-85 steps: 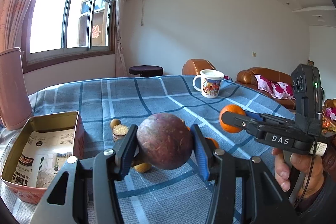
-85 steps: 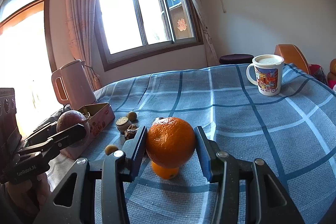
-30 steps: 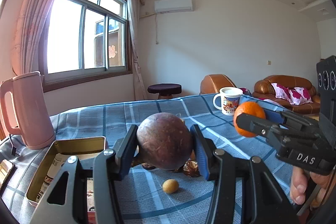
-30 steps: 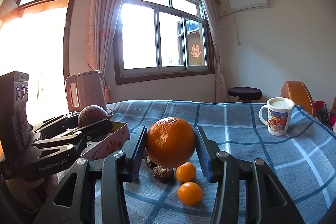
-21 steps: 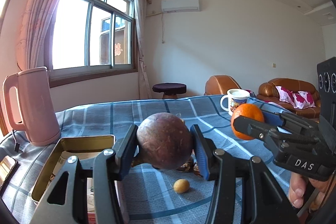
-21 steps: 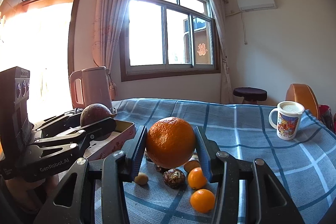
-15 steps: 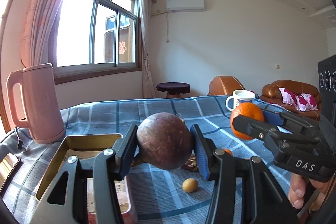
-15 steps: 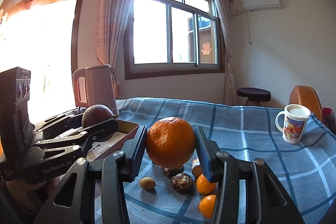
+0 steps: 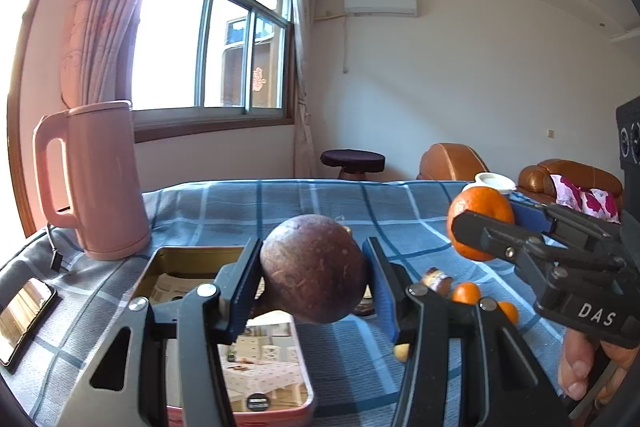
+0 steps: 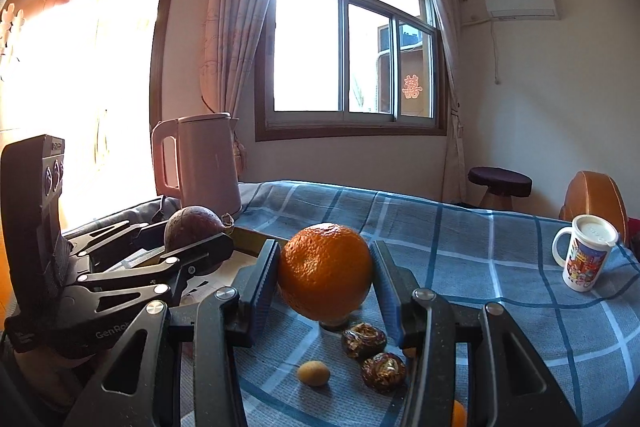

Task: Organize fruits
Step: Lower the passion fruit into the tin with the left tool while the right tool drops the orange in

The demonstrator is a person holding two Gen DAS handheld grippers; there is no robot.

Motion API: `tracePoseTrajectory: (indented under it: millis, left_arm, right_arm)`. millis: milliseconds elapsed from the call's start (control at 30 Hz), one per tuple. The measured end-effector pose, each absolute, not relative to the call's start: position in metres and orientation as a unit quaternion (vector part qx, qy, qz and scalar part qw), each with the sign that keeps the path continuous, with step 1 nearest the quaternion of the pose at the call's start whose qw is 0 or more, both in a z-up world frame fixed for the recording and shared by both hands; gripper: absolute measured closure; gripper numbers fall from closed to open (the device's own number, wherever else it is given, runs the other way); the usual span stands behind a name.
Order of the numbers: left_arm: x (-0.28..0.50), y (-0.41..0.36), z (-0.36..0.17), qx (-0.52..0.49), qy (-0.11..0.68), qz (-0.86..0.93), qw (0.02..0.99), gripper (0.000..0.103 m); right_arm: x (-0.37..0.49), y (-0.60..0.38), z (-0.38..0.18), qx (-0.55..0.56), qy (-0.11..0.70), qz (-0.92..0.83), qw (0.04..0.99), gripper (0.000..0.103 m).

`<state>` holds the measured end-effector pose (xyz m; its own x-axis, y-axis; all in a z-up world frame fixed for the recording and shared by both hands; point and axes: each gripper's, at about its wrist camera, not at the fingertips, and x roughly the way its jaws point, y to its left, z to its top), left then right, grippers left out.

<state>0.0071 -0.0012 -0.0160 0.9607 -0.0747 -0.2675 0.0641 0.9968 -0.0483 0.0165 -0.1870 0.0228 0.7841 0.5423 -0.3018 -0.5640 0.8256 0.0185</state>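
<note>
My left gripper [image 9: 314, 269] is shut on a dark purple passion fruit [image 9: 313, 274] and holds it above the open gold-lined tin box [image 9: 188, 259]. It also shows in the right wrist view [image 10: 191, 230]. My right gripper [image 10: 325, 273] is shut on a large orange [image 10: 325, 277], held above the table; the orange also shows in the left wrist view [image 9: 479, 217]. Small tangerines [image 9: 466, 293], a small yellow fruit [image 10: 313, 373] and brown wrapped pieces [image 10: 363, 339] lie on the blue checked cloth.
A pink kettle [image 9: 90, 179] stands behind the tin at the left. A phone [image 9: 24, 311] lies at the table's left edge. A printed mug [image 10: 586, 253] stands at the far right. Armchairs and a stool stand beyond the table.
Both grippers have swung left toward the tin and kettle, each still holding its fruit. The passion fruit is now over the tin's opening.
</note>
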Motion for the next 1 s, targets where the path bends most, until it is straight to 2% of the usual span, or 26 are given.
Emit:
tracePoseTrajectory:
  millis: [467, 1000]
  left_arm:
    - [0.017, 0.044, -0.018, -0.038, 0.155, 0.015, 0.987, 0.051]
    - [0.034, 0.079, -0.031, -0.049, 0.198, 0.045, 0.978, 0.051]
  right_arm:
    - [0.027, -0.141, 0.032, -0.058, 0.157, 0.323, 0.931, 0.055]
    - [0.044, -0.092, 0.016, -0.079, 0.182, 0.352, 0.915, 0.055]
